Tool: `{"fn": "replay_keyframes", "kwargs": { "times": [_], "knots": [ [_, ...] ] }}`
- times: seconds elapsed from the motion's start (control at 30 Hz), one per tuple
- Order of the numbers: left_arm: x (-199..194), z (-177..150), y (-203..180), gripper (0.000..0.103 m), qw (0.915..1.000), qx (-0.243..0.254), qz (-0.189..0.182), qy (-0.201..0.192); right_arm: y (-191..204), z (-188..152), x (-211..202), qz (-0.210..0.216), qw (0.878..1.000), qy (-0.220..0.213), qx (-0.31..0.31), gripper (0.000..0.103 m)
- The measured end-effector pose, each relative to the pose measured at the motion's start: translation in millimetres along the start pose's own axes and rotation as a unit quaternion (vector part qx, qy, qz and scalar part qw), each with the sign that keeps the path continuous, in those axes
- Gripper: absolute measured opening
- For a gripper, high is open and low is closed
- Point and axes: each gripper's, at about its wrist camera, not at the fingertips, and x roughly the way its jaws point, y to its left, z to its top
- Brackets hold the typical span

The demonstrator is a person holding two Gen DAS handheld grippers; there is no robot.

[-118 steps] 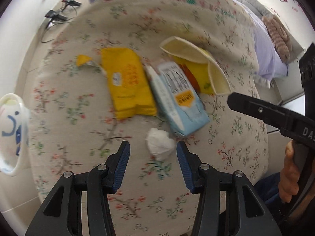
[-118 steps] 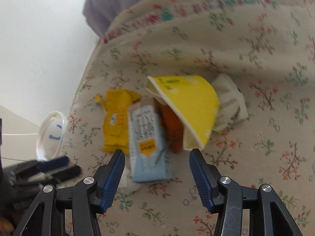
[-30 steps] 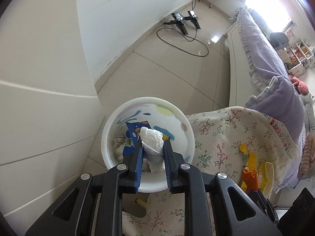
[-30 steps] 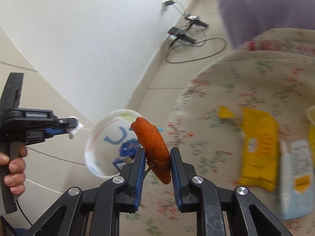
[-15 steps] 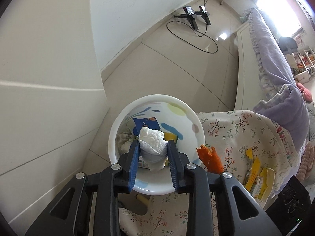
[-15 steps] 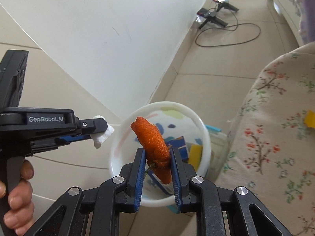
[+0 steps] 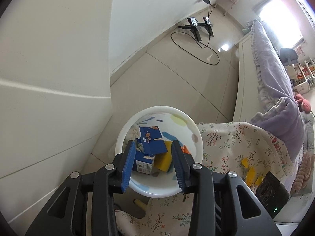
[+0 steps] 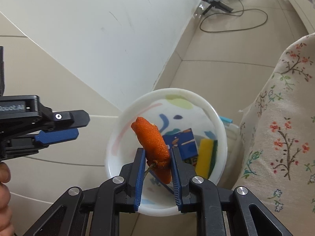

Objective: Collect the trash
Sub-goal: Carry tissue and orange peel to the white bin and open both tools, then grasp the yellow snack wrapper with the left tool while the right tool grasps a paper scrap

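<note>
Item: orange peel point(image 8: 155, 147), clamped upright between the pads of the right gripper point(image 8: 157, 175), directly above the open white bin point(image 8: 118, 137) beside the floral-covered bed point(image 8: 285, 118). Handling: part the pads only while the peel hangs over the bin's middle, clear of the rim. Left gripper point(image 7: 153, 163): jaws opening, nothing between them, poised over the same bin, which holds a blue carton point(image 7: 151, 143).

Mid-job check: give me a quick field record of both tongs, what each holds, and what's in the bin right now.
left tongs: opening, nothing between them, above the bin
right tongs: shut on orange peel, over the bin
bin: white, on the floor beside the floral cover
bin contents: blue carton, yellow sponge, white tissue
left on cover: yellow wrappers
</note>
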Motion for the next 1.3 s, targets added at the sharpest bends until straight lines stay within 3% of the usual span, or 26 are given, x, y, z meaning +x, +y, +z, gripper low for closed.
{"fn": "replay_keyframes", "kwargs": {
  "times": [0.17,0.23,0.3,0.37,0.5,0.83,1.1,1.3],
  "knots": [
    [-10.0,2.5,4.7,0.040,0.9995,-0.021,-0.019,-0.016,14.5,5.9,21.5,0.019,1.000,0.016,0.010,0.026],
    [-12.2,2.5,4.9,0.040,0.9994,-0.022,-0.020,-0.019,19.0,8.6,37.5,0.053,0.998,0.030,0.027,0.028],
    [-13.4,1.8,4.7,0.040,0.9994,-0.019,-0.021,-0.020,21.5,9.2,54.0,0.077,0.995,0.055,0.036,0.058],
    [-14.0,1.3,4.5,0.040,0.9994,-0.017,-0.022,-0.020,21.5,9.1,56.8,0.050,0.997,0.055,0.033,0.059],
    [-13.3,-2.4,-0.5,0.040,0.9992,-0.011,-0.035,-0.015,11.8,6.9,38.6,0.035,0.998,0.038,0.021,0.059],
    [-13.1,-22.5,-46.1,0.040,0.9975,0.050,-0.049,-0.013,-16.6,-11.8,-41.5,-0.007,1.000,0.005,0.007,0.059],
    [-4.7,-53.4,-107.7,0.040,0.9909,0.122,-0.056,0.005,-57.7,-26.7,-144.8,-0.074,0.997,-0.017,-0.010,0.059],
    [9.9,-76.9,-155.6,0.040,0.9832,0.174,-0.054,0.018,-110.2,-24.8,-233.6,-0.130,0.990,-0.061,0.010,0.059]
  ]
}}
